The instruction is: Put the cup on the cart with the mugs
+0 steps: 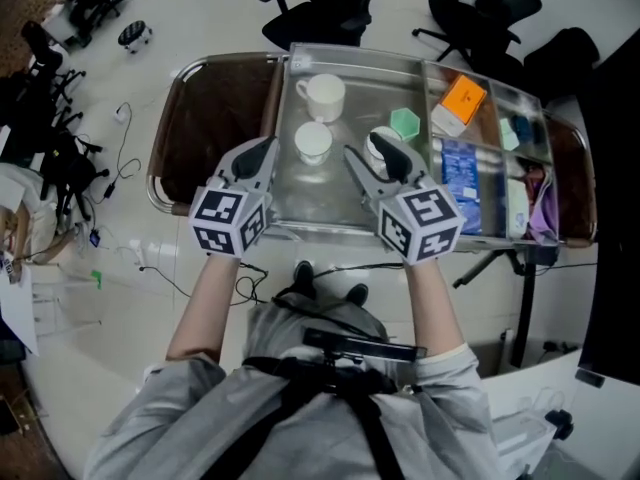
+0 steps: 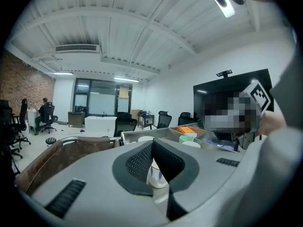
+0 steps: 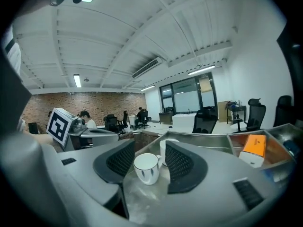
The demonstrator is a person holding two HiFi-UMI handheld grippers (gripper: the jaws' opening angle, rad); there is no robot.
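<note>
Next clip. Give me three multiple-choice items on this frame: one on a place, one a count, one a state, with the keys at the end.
1. Where does the orange box lie on the cart?
A. Right of the tray, past its wall
B. In the tray
C. Left of the tray

2. How many white cups stand in the tray?
A. One
B. Three
C. Six

3. The cup between the jaws of the right gripper is:
A. Upright, mouth up
B. On its side
C. Upside down

Key:
1 A: the head view shows the box beyond the tray's right wall.
2 B: the head view shows three, one partly behind the right gripper.
3 A: the right gripper view looks down into its open mouth.
</note>
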